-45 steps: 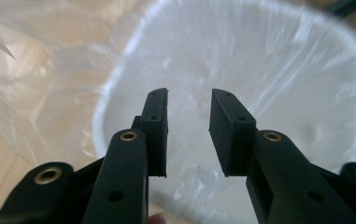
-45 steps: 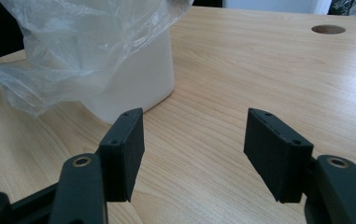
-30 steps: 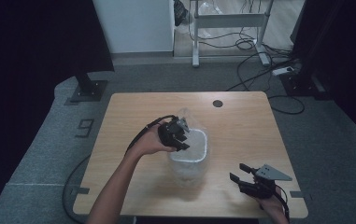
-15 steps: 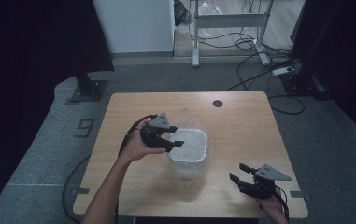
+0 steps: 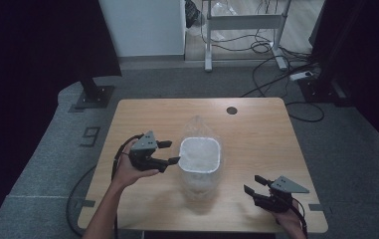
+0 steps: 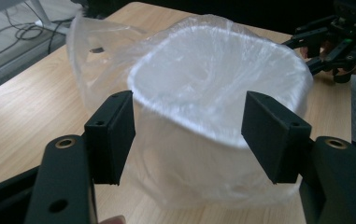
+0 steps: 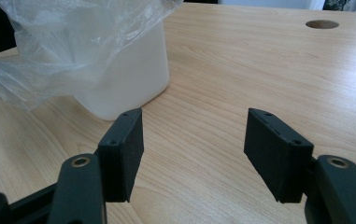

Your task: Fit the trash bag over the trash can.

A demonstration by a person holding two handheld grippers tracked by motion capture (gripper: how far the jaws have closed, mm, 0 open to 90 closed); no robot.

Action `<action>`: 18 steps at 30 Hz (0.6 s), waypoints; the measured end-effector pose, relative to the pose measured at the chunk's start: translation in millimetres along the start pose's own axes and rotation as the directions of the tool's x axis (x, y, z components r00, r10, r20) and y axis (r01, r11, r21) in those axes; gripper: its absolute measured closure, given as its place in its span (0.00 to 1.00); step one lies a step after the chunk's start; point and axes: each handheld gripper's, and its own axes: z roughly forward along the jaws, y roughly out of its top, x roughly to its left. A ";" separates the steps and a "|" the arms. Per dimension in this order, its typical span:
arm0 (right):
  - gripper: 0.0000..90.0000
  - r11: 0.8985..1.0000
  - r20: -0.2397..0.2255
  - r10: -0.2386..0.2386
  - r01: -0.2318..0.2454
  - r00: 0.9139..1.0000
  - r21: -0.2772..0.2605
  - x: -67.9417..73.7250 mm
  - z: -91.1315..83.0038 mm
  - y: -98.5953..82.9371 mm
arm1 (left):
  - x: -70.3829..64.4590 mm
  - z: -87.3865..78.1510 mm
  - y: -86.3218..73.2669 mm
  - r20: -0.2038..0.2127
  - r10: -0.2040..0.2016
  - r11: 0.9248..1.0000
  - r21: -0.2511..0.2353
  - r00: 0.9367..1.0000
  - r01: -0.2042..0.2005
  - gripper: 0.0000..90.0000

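Lining white bin [image 5: 200, 162] at mid-table with thin plastic bag [image 6: 101, 56]. Left gripper [image 5: 171, 152], jaws wide and empty, just beside bin's rim; right gripper [image 5: 254, 186] likewise gaping, well apart. Risk: snagging film, tipping bin.

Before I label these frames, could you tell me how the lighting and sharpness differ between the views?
High view: dim, dark surroundings, the white bin brightest. Left gripper view: the plastic bag glares white, slightly soft; near tool jaws sharp. Right gripper view: evenly lit, table grain crisp.
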 end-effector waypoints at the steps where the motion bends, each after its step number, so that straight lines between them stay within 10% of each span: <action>1: 0.42 1.000 0.001 0.001 -0.001 1.000 0.000 0.1 0.3 -0.2 | -0.8 -3.7 -4.4 -0.006 -0.004 1.000 -0.007 1.000 0.004 0.39; 18: 0.42 1.000 0.021 0.009 -0.010 1.000 0.010 -2.6 0.7 -3.9 | -4.2 -18.2 -64.5 -0.050 -0.100 0.995 -0.012 0.994 0.099 0.38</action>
